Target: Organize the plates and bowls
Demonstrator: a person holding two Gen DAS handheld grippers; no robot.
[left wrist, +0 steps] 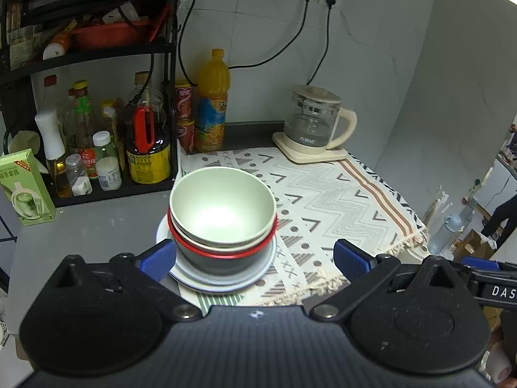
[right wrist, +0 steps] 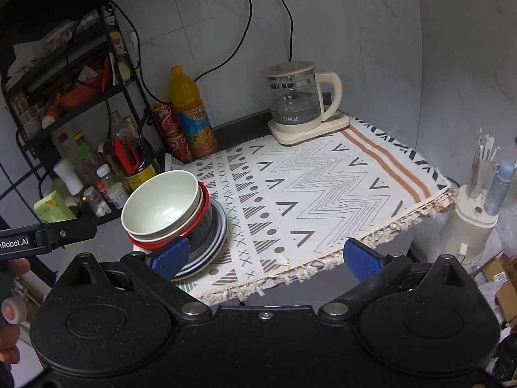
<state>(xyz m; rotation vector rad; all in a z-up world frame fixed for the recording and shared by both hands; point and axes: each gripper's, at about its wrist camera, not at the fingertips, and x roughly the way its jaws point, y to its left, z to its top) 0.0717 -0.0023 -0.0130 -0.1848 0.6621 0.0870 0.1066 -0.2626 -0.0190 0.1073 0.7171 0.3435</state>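
1. Green-ish top bowl (left wrist: 222,205) is what the left wrist camera lands on first. It's nested in a cream bowl (left wrist: 206,242), which sits in a dark bowl with a red rim (left wrist: 226,255), and the whole lot rests on a couple of pale plates (left wrist: 223,283). The stack sits at the left edge of the patterned cloth (left wrist: 339,200), just beside the black rack (left wrist: 97,64) full of sauce bottles.
2. Same view: the left gripper (left wrist: 255,257) has its blue pads spread wide with nothing between them. The left pad (left wrist: 156,258) is right by the plates' left rim, though whether it touches is hard to call. The other pad is out over the cloth, well apart from the stack.
3. Further back there's an orange juice bottle (left wrist: 211,103) against the wall and a glass kettle (left wrist: 315,123) on its cream base at the far end of the cloth.
4. Right wrist camera: the right gripper (right wrist: 268,258) is wide apart too and holds nothing. Its left pad (right wrist: 171,257) overlaps the near edge of the plates (right wrist: 219,229) in the picture; contact can't be told.
5. Here the stack shows at the left, green bowl (right wrist: 161,203) on top and tipped toward the camera, kettle (right wrist: 297,100) far back, and most of the cloth (right wrist: 323,187) bare.
6. Part of the other gripper and a hand (right wrist: 13,307) peek in at the left edge.
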